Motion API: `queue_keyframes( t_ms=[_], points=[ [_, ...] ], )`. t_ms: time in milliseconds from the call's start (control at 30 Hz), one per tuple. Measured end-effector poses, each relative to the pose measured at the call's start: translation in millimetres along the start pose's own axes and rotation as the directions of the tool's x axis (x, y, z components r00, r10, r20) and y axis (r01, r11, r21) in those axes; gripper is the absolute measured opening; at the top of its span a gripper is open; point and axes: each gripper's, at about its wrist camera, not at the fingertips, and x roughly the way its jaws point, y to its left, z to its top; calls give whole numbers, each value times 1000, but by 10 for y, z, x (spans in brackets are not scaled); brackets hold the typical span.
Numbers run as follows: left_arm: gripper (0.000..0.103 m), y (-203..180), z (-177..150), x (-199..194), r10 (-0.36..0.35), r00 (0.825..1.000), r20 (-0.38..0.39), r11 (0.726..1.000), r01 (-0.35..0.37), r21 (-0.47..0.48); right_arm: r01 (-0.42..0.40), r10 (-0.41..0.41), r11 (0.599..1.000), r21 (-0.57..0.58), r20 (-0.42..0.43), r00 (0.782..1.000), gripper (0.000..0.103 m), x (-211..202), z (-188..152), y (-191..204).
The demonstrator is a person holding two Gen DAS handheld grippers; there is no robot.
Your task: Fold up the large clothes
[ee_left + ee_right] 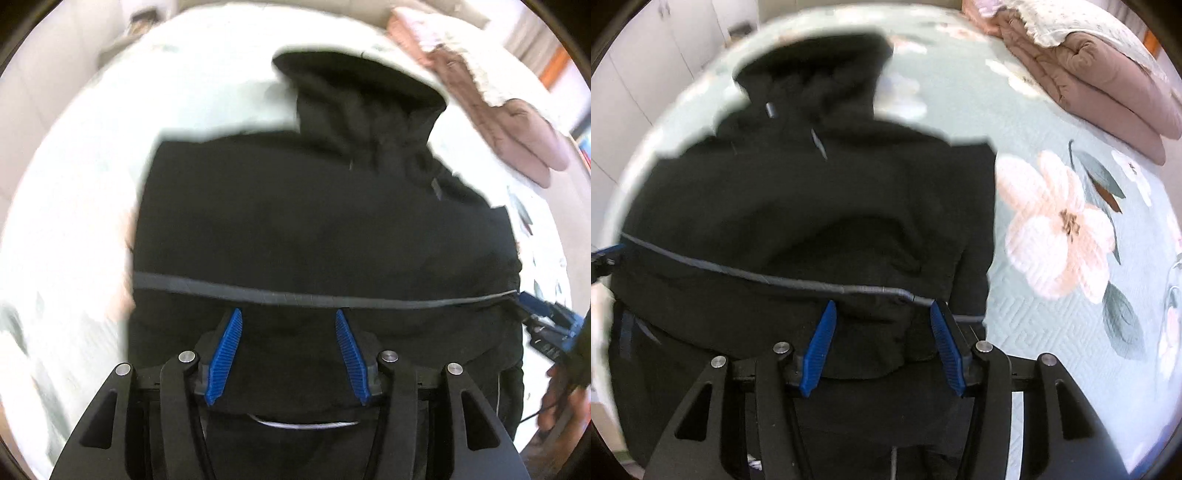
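A large black hooded jacket (pixel 314 229) lies on the bed, hood at the far end, with a grey zipper line (pixel 295 295) across it. My left gripper (pixel 288 314) hovers over the jacket's near part with its blue pads apart. The jacket also fills the right wrist view (pixel 812 206). My right gripper (pixel 882 306) is open over the jacket's near right edge, with the grey zipper line (pixel 812 284) just past its fingertips. The right gripper shows at the right edge of the left wrist view (pixel 546 325), and the left gripper at the left edge of the right wrist view (pixel 605 254).
The bed has a pale green floral cover (pixel 1056 229). A folded pink quilt (pixel 1100 77) lies at the far right corner of the bed. White cupboards (pixel 646 74) stand beyond the bed on the left.
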Motion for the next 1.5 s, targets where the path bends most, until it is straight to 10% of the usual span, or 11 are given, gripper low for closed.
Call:
queue_keyframes(
  t_ms=[200,600,800,833,867,900,967,1100,1267,1500],
  points=[
    [54,367,985,-86,-36,995,92,999,39,-32,-59,52,997,58,115,992,57,-300,646,-144],
    [54,260,2699,1034,-95,986,135,993,104,-63,-169,149,967,192,113,982,58,809,2422,-232],
    [54,272,2850,1445,-116,987,116,990,123,-62,-182,166,967,176,103,981,58,1243,2718,-127],
    [54,270,2887,1522,-114,987,112,990,122,-64,-174,160,970,171,95,983,53,1316,2748,-108],
    [52,281,2929,1620,-116,988,101,990,124,-73,-160,148,975,157,82,986,24,1400,2782,-71],
    [18,309,2934,1664,-117,988,105,988,126,-84,-136,127,981,141,77,989,16,1436,2786,-50],
    [9,455,2957,1686,-170,978,121,973,186,-138,-141,126,981,135,115,985,8,1380,2773,-115],
    [10,776,2798,1284,-305,919,251,912,358,-201,-241,203,953,181,207,957,7,1087,2543,-424],
    [13,804,2681,1922,-260,965,42,937,263,-229,-203,193,952,229,65,979,7,1696,2382,-489],
    [23,703,2546,1480,-195,978,79,979,199,-42,-194,189,968,157,49,981,34,1528,2378,-509]
  ],
)
